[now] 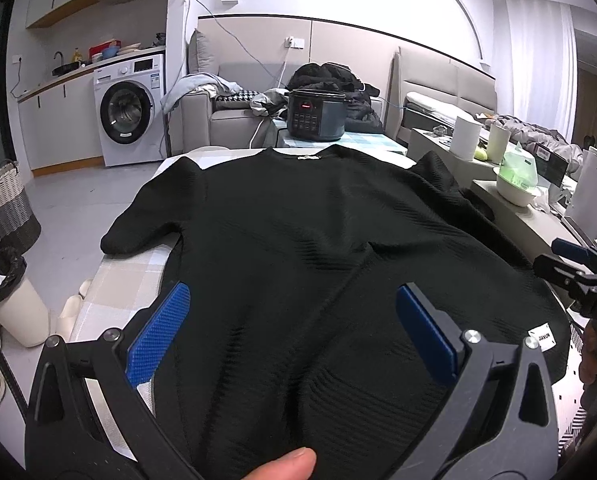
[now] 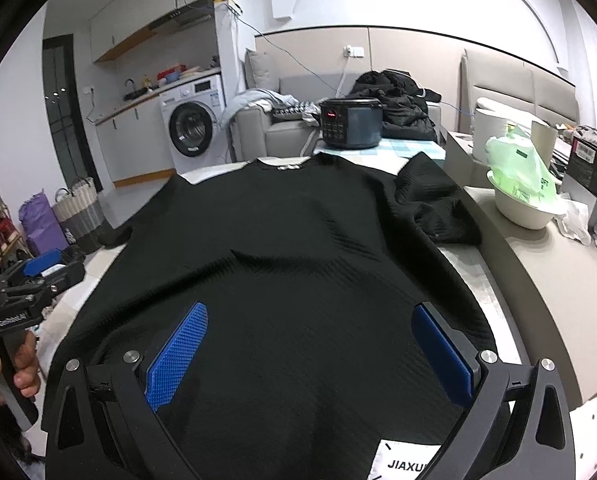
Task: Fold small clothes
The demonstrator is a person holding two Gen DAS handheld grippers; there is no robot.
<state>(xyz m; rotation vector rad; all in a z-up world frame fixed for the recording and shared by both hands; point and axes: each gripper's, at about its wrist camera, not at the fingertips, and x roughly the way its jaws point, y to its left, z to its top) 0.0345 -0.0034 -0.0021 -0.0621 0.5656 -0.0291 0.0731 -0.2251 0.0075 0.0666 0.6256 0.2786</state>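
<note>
A black ribbed short-sleeved top (image 1: 298,220) lies spread flat on the table, neck at the far end and hem near me. It also shows in the right wrist view (image 2: 290,240). My left gripper (image 1: 294,300) is open above the hem's left part, its blue pads (image 1: 158,332) wide apart and empty. My right gripper (image 2: 310,320) is open above the hem's right part, near a white brand label (image 2: 402,460). The right sleeve (image 2: 434,204) lies rumpled; the left sleeve (image 1: 138,216) hangs over the table edge. Each gripper shows in the other's view: the right one (image 1: 578,276), the left one (image 2: 26,288).
A dark rice cooker (image 1: 316,114) stands beyond the collar. A grey side counter (image 2: 546,256) on the right holds a white bowl with a green bag (image 2: 518,192) and paper rolls (image 1: 466,136). On the left floor are a bin (image 1: 14,300) and a woven basket (image 1: 6,204).
</note>
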